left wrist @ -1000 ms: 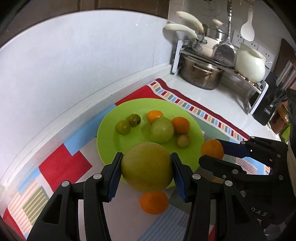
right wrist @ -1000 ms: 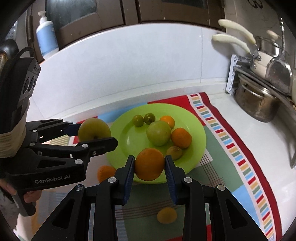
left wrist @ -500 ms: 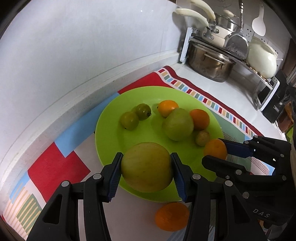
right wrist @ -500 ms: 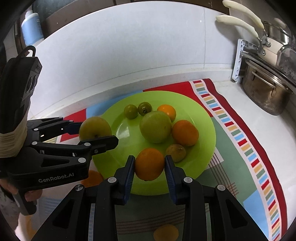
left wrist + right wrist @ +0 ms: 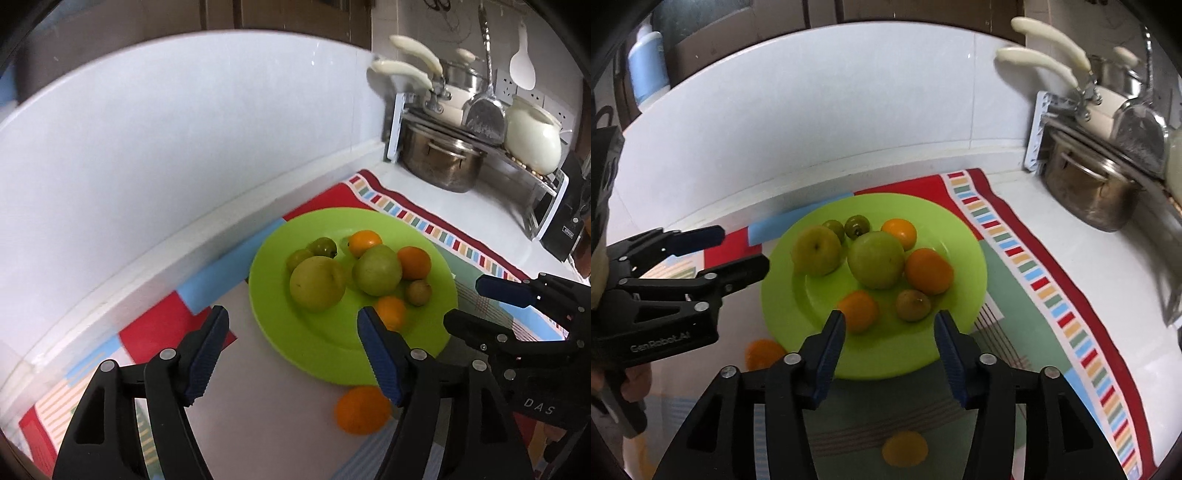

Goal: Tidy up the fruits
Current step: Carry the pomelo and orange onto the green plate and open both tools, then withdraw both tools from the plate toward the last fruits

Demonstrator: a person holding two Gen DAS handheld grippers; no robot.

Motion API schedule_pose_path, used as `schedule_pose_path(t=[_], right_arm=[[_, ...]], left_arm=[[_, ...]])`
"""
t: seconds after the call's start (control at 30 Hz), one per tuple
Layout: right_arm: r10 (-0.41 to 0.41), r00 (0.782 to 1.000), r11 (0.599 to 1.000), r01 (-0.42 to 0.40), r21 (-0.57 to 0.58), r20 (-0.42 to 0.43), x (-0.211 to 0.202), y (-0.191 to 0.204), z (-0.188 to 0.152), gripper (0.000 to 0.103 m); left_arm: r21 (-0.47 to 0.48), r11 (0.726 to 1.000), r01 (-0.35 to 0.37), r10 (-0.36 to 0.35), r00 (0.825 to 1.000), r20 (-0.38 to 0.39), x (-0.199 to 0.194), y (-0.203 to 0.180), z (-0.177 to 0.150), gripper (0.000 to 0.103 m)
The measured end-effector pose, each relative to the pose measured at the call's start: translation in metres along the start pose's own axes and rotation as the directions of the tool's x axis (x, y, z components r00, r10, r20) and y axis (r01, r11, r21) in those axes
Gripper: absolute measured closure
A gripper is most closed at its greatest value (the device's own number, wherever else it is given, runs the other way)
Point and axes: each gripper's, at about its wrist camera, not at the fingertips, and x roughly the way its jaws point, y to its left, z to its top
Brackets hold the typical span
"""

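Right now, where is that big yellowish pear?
The pear lies on the green plate, left side in the right wrist view, beside the green apple.

The plate [image 5: 964,236] is bright lime green. On it lie two yellow-green large fruits [image 5: 816,251], two small dark olive-green ones [image 5: 857,226] at its far side, three oranges [image 5: 929,271] in deep orange, and one small brownish-green fruit [image 5: 913,305]. Two more oranges [image 5: 905,448] sit off the plate's near edge. Under the plate a cloth [image 5: 1027,236] shows red, pale blue, grey-green and white blocks, with a border of small red, blue, green and yellow checks. The desk [image 5: 1071,236] right of the plate is white. Each hand-held gripper [image 5: 291,343] is black with dark blue pads.
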Motion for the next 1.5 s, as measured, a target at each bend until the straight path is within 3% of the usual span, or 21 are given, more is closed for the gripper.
schedule_pose_path(t=[0.37, 0.7, 1.07, 1.5], right_arm=[[-0.056, 0.991, 0.998, 0.055, 0.007, 0.125, -0.06, 0.008, -0.006, 0.035], [-0.102, 0.981, 0.995, 0.101, 0.017, 0.165, -0.087, 0.013, -0.028, 0.032], [-0.13, 0.985, 0.991, 0.13, 0.004, 0.113, -0.084, 0.012, -0.064, 0.032], [-0.114, 0.993, 0.993, 0.114, 0.031, 0.021, -0.051, 0.005, -0.085, 0.033]], left_arm=[[-0.008, 0.999, -0.035, 0.036, 0.995, 0.089, -0.067, -0.006, -0.014, 0.018], [0.01, 0.998, -0.054, 0.052, 0.99, 0.133, -0.095, -0.013, -0.039, 0.014], [0.078, 0.996, -0.05, 0.041, 0.994, 0.104, -0.089, -0.027, -0.073, 0.012], [0.171, 0.985, 0.037, -0.042, 0.999, 0.023, -0.033, -0.036, -0.079, 0.013]])
